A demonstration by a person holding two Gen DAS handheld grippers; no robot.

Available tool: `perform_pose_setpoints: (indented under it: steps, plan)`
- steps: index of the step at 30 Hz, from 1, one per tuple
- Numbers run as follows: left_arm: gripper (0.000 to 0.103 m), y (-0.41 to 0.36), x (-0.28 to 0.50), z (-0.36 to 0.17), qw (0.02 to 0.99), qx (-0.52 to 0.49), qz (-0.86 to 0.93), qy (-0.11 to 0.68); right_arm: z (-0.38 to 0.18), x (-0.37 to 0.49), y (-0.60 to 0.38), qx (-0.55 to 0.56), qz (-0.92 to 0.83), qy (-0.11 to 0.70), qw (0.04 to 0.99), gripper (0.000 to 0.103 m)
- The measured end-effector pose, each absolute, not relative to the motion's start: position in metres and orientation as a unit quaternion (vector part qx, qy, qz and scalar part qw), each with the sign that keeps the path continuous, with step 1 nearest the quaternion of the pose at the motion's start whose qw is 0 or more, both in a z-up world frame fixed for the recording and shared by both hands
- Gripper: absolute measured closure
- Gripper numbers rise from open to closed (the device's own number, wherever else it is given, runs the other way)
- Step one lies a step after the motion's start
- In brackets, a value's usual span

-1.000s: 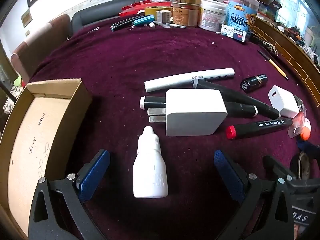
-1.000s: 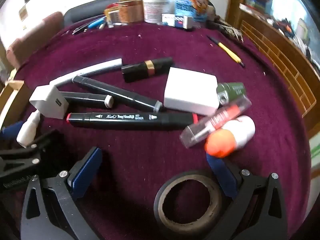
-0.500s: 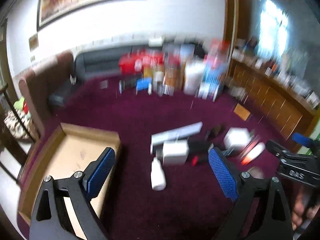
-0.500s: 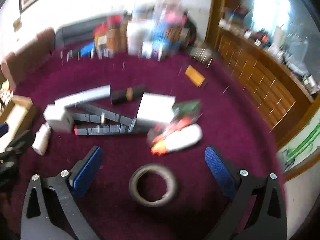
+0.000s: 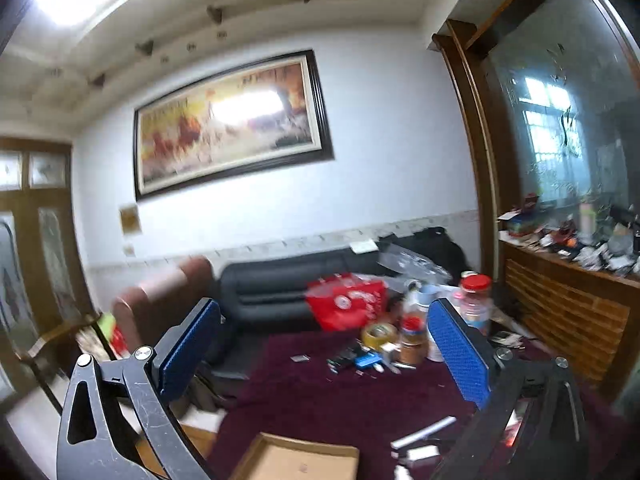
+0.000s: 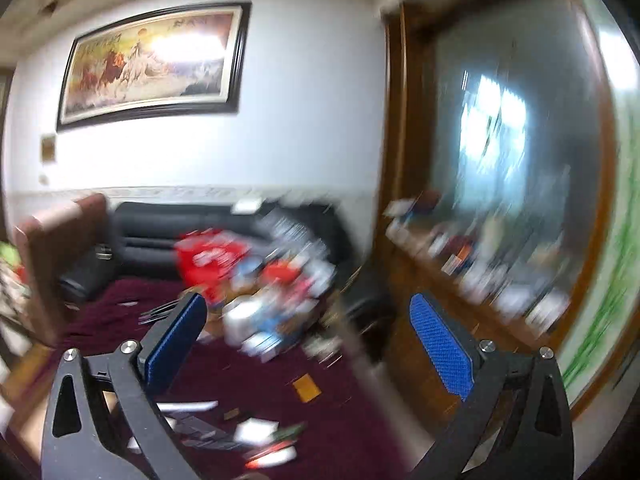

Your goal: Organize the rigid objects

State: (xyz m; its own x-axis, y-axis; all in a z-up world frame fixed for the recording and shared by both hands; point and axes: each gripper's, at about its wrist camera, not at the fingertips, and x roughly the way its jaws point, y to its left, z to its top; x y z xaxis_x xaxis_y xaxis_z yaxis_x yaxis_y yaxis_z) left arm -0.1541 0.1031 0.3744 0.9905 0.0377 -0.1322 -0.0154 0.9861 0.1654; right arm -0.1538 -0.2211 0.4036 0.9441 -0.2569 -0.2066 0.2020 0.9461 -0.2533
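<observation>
Both grippers are raised high above the purple table and tilted up toward the wall. My left gripper is open and empty. Below it lie the cardboard box, a white pen and a white charger at the frame's bottom edge. My right gripper is open and empty. In its blurred view a white pen, a white charger and an orange-tipped white tube lie on the cloth far below.
Jars, tape and tins crowd the table's far edge, with a red bag behind. A black sofa and brown chair stand beyond. A wooden cabinet runs along the right.
Both grippers have lifted away from the table and tilted up, from a close look at the objects to a view of the wall and painting. Both stay open and empty.
</observation>
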Motion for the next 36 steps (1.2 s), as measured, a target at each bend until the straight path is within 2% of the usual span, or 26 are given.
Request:
perform_pose_setpoints:
  steps: [1, 3, 9, 14, 19, 23, 29, 32, 34, 36]
  plan:
    - [0.001, 0.102, -0.151, 0.370, 0.994, 0.085, 0.012, 0.072, 0.404, -0.157, -0.208, -0.164, -0.136, 0.103, 0.972, 0.000]
    - [0.001, 0.102, -0.142, 0.357, 0.994, 0.072, 0.006, 0.087, 0.398, -0.159, -0.195, -0.190, -0.141, 0.100, 0.967, 0.000]
    - [0.001, 0.114, -0.145, 0.359, 0.997, 0.012, -0.007, 0.080, 0.381, -0.139, -0.233, -0.072, -0.129, 0.187, 0.971, 0.000]
    - [0.001, 0.137, -0.162, 0.379, 0.998, -0.027, -0.020, 0.048, 0.411, -0.180, -0.294, -0.044, -0.229, 0.144, 0.962, 0.000]
    - [0.001, 0.167, -0.181, 0.415, 0.997, -0.061, -0.024, 0.034, 0.463, -0.244, -0.346, -0.046, -0.349, 0.101, 0.931, 0.000]
    - [0.001, 0.197, -0.214, 0.448, 0.999, -0.050, 0.014, 0.008, 0.506, -0.286, -0.388, -0.060, -0.449, 0.075, 0.888, 0.000]
    - [0.001, 0.252, -0.248, 0.538, 0.981, -0.012, 0.189, -0.040, 0.593, -0.349, -0.448, -0.031, -0.538, 0.052, 0.841, 0.000]
    - [0.001, 0.259, -0.244, 0.581, 0.946, 0.068, 0.311, -0.064, 0.636, -0.373, -0.457, -0.029, -0.574, 0.035, 0.818, 0.000]
    - [0.001, 0.263, -0.242, 0.592, 0.919, 0.092, 0.376, -0.070, 0.660, -0.384, -0.455, -0.033, -0.585, 0.041, 0.809, 0.000]
    - [0.001, 0.272, -0.243, 0.590, 0.931, 0.065, 0.354, -0.055, 0.674, -0.388, -0.445, -0.049, -0.590, 0.039, 0.805, 0.000]
